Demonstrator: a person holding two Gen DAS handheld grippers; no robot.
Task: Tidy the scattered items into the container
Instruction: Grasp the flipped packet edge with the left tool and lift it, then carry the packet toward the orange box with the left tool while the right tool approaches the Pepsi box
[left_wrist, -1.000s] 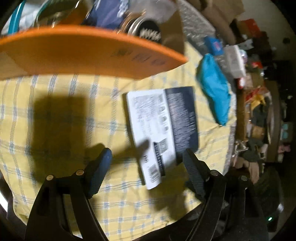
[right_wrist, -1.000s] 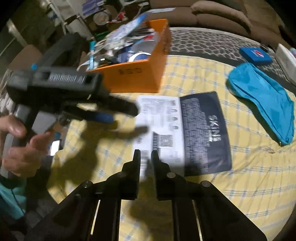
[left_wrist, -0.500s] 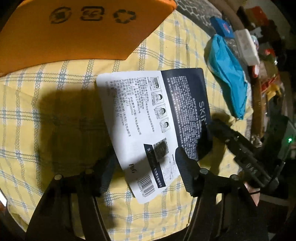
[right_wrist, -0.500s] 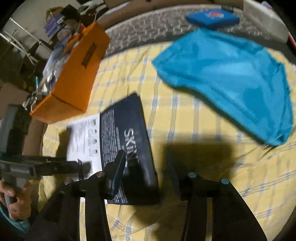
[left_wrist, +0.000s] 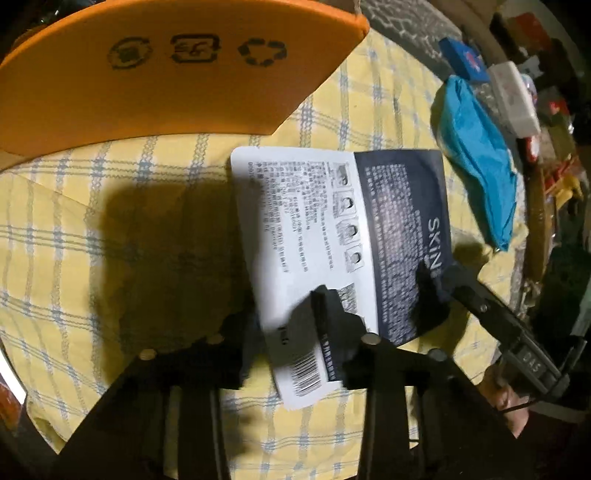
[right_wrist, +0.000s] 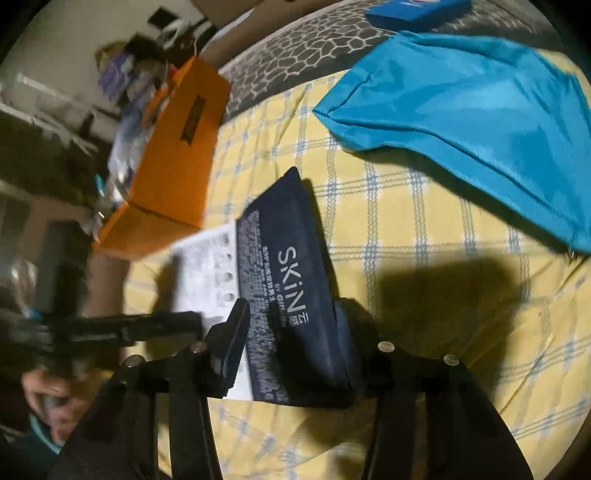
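A flat white and navy packet (left_wrist: 332, 236) marked SKIN lies on the yellow checked cloth (left_wrist: 147, 221), just in front of the orange box (left_wrist: 166, 92). My left gripper (left_wrist: 286, 325) is down over the packet's white barcode end. Its jaws are closing, one finger at the packet's left edge and the other over its face. My right gripper (right_wrist: 291, 328) straddles the navy end (right_wrist: 291, 266), open, with its fingers down at the cloth. It also shows as the right gripper (left_wrist: 439, 291) in the left wrist view. The orange box (right_wrist: 177, 177) holds several items.
A turquoise fabric pouch (right_wrist: 480, 122) lies on the cloth to the right of the packet. Past it are a small blue box (left_wrist: 461, 59) and a white box (left_wrist: 513, 99). A grey patterned cover (right_wrist: 288, 59) shows beyond the cloth. A person's hands hold both grippers.
Both grippers came down onto the packet. The right one swung over to its navy end and opened from shut. The left one's jaws narrowed around the white end.
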